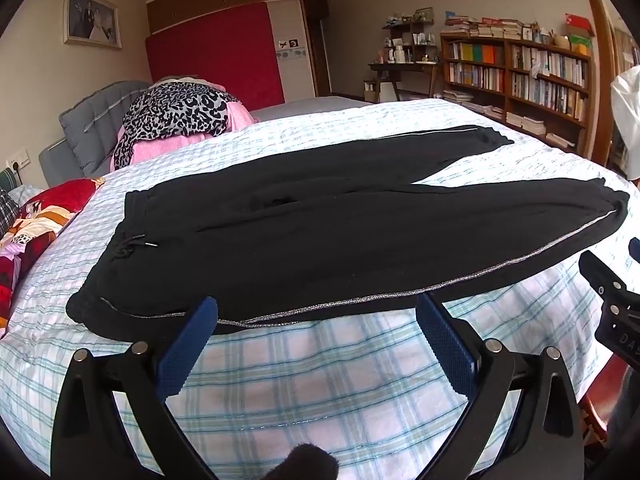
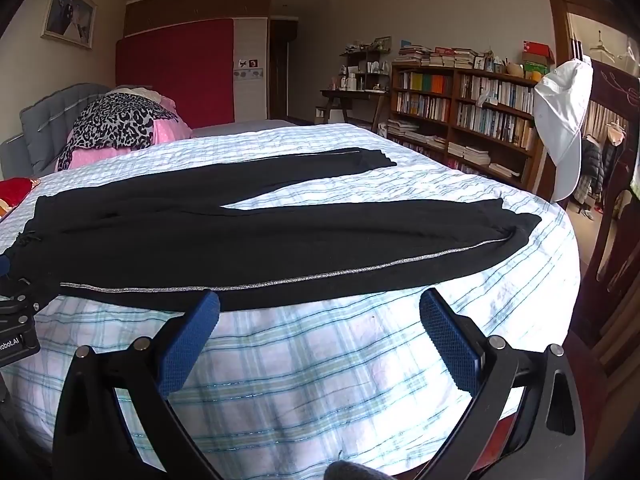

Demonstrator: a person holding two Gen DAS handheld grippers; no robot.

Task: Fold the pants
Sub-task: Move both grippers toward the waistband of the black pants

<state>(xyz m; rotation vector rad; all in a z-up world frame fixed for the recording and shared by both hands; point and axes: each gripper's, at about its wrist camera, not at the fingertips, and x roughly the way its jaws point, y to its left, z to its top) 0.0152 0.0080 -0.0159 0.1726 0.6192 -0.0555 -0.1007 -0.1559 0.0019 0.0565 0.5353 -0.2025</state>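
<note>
Black pants [image 1: 320, 224] lie flat on the bed [image 1: 280, 380], legs spread apart. Left claw [image 1: 316, 320] and right claw [image 2: 320, 312] are both spread wide, empty, just before the near leg. Readable letters: "DAS" and "Robot.AI" on the claw bodies.

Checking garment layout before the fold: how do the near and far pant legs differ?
The near leg lies by the bed's front edge, just ahead of both open grippers, left gripper and right gripper; the far leg lies deeper on the plaid bedsheet. The near leg's silver side stripe runs along its front edge; the far leg's stripe shows only faintly on its back edge. They splay apart at the cuffs. Both are black and flat.
</note>
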